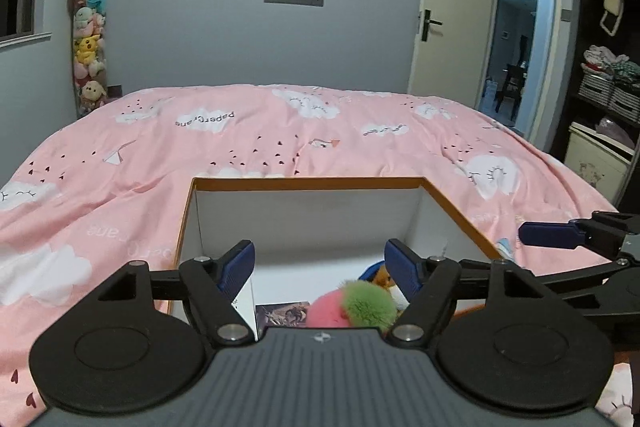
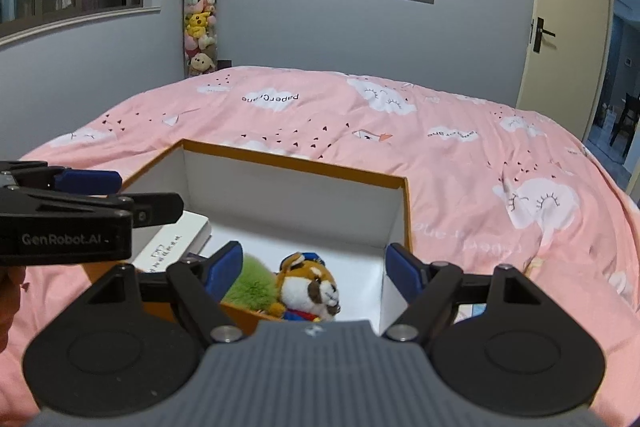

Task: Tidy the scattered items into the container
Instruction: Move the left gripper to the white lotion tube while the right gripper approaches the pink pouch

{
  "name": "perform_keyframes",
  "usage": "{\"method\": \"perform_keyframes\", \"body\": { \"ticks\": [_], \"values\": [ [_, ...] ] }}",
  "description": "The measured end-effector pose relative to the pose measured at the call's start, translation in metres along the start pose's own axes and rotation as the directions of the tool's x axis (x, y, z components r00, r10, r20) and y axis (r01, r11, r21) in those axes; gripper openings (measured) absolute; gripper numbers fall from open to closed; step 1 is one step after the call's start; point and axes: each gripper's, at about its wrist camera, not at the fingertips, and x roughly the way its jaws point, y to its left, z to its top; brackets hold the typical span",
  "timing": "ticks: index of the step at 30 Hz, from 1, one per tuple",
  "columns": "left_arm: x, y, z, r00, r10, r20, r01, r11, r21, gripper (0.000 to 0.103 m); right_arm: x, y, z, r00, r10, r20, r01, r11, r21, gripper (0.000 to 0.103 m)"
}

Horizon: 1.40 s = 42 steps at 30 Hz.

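Note:
An orange-rimmed white box [image 1: 308, 183] [image 2: 296, 165] sits on the pink bed. Inside lie a pink and green fluffy ball [image 1: 352, 307] [image 2: 252, 285], a brown and white plush animal [image 2: 308, 287] [image 1: 386, 277], a white book [image 2: 176, 239] [image 1: 246, 301] and a dark picture card [image 1: 282, 313]. My left gripper [image 1: 320, 267] is open and empty above the box's near side. My right gripper [image 2: 314, 267] is open and empty above the plush animal. Each gripper shows in the other's view, the right one [image 1: 552, 235] and the left one [image 2: 88, 183].
The pink cloud-print quilt [image 1: 240, 139] [image 2: 460, 155] covers the bed around the box. A column of plush toys [image 1: 90, 35] [image 2: 199, 7] hangs in the far corner. An open door [image 1: 452, 27] and dark shelves [image 1: 608, 67] stand at the right.

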Motion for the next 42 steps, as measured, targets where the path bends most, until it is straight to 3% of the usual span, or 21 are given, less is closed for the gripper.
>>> {"method": "perform_keyframes", "body": {
  "ticks": [8, 16, 21, 28, 35, 37, 42],
  "values": [
    [-0.025, -0.001, -0.008, 0.999, 0.038, -0.024, -0.037, 0.999, 0.039, 0.085, -0.026, 0.005, -0.011, 1.000, -0.015, 0.019, 0.015, 0.999, 0.030, 0.088],
    [-0.042, 0.013, -0.023, 0.994, 0.001, -0.110, 0.000, 1.000, 0.011, 0.085, -0.042, 0.000, -0.027, 1.000, -0.014, -0.014, 0.015, 0.996, 0.093, 0.091],
    [-0.048, 0.019, -0.036, 0.977, -0.037, -0.209, 0.036, 0.999, -0.008, 0.085, -0.049, -0.004, -0.044, 0.996, 0.001, -0.089, 0.010, 0.992, 0.126, 0.091],
    [-0.050, 0.018, -0.054, 0.924, -0.145, -0.354, 0.135, 0.989, -0.053, 0.083, -0.059, -0.007, -0.069, 0.970, 0.063, -0.235, -0.027, 0.988, 0.152, 0.091],
    [-0.045, 0.003, -0.069, 0.861, -0.215, -0.461, 0.192, 0.977, -0.096, 0.062, -0.069, 0.004, -0.093, 0.936, 0.117, -0.332, -0.089, 0.991, 0.098, 0.088],
    [-0.043, -0.002, -0.073, 0.845, -0.234, -0.481, 0.211, 0.972, -0.101, 0.060, -0.071, 0.007, -0.100, 0.925, 0.129, -0.357, -0.109, 0.991, 0.077, 0.083],
    [-0.034, -0.010, -0.086, 0.810, -0.234, -0.537, 0.204, 0.972, -0.114, 0.058, -0.071, 0.006, -0.110, 0.895, 0.168, -0.412, -0.155, 0.986, 0.065, 0.083]
  ]
}}
